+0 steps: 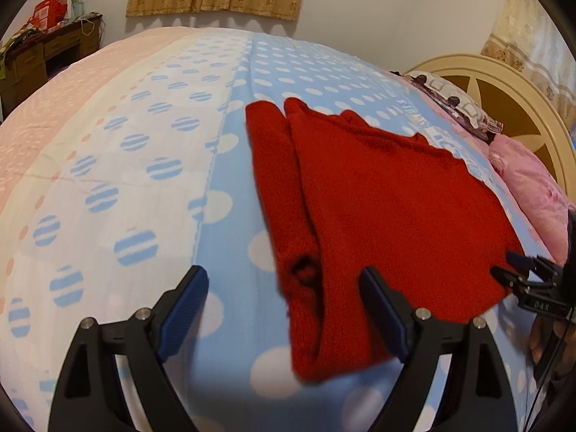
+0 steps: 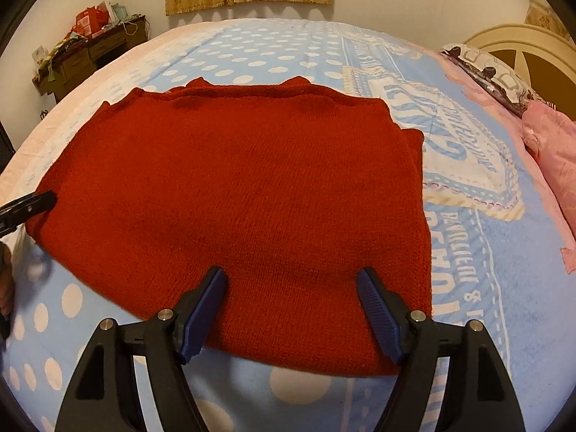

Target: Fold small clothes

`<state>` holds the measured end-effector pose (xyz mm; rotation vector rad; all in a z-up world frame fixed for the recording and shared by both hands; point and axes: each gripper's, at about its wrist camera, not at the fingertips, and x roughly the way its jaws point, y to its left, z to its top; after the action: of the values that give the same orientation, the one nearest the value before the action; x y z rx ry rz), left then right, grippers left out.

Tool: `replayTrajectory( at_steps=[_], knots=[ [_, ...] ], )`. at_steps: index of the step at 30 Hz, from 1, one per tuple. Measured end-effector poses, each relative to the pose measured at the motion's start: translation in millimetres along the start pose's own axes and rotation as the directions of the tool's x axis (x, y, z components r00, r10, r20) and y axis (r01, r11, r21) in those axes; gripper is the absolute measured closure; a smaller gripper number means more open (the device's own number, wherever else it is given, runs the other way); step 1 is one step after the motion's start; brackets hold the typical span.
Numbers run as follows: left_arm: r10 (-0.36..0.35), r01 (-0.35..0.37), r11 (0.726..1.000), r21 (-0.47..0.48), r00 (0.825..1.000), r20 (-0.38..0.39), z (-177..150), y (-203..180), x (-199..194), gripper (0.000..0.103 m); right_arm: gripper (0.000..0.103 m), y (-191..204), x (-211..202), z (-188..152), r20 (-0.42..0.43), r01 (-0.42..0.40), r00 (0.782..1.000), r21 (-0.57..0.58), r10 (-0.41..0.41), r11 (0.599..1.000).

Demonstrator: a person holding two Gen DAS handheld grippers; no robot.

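Note:
A red knitted sweater lies folded flat on the bed, its sleeves tucked along the far and right sides. In the left wrist view the sweater shows a folded sleeve along its left edge. My left gripper hovers open over that near left edge, with one finger above the blanket and the other above the knit. My right gripper stands open over the sweater's near hem and grips nothing. Each gripper's tip also shows in the other view: the right gripper at the sweater's right corner, the left gripper at its left edge.
The bed is covered by a blue blanket with white dots and a printed emblem. Pink bedding and a patterned pillow lie by the cream headboard. A cluttered wooden desk stands at the far left wall.

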<state>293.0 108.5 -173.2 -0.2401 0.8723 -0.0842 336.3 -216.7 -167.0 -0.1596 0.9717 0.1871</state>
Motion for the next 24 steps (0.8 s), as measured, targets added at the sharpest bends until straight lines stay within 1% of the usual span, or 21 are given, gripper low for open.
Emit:
replayTrajectory(
  at_steps=[3,6,12,15,16,18,21,24],
  knots=[
    [-0.005,0.005,1.000,0.002,1.000,-0.005,-2,0,-1,0.013,0.025,0,2,0,0.000,0.000,1.000,0.001,0.000,1.000],
    [0.010,-0.010,1.000,0.011,1.000,-0.015,-5,-1,-4,0.013,0.025,1,0,1,-0.001,0.004,1.000,0.005,-0.004,1.000],
    [0.015,-0.014,1.000,0.028,0.999,-0.029,-18,2,-12,0.011,0.024,4,0,1,-0.011,0.030,0.999,-0.002,-0.030,1.000],
    [0.020,-0.020,1.000,0.023,1.000,-0.024,-17,2,-15,0.010,0.024,6,-7,4,-0.009,0.054,0.998,0.003,-0.054,0.999],
    [0.019,-0.019,1.000,0.013,1.000,-0.015,-16,4,-18,0.010,0.024,8,-11,5,-0.006,0.060,0.998,0.004,-0.060,0.998],
    [0.006,-0.006,0.999,-0.041,1.000,0.011,-17,15,-27,0.010,0.024,19,-17,3,0.001,0.023,1.000,-0.024,-0.023,0.999],
    [-0.002,0.003,0.992,-0.128,1.000,0.012,-20,33,-32,0.008,0.024,31,-15,-1,0.005,0.036,0.999,-0.066,-0.036,0.997],
    [-0.031,0.034,0.981,-0.191,0.999,0.018,-23,47,-39,0.008,0.024,34,-21,2,0.017,0.051,0.999,-0.062,-0.050,0.997]
  ],
)
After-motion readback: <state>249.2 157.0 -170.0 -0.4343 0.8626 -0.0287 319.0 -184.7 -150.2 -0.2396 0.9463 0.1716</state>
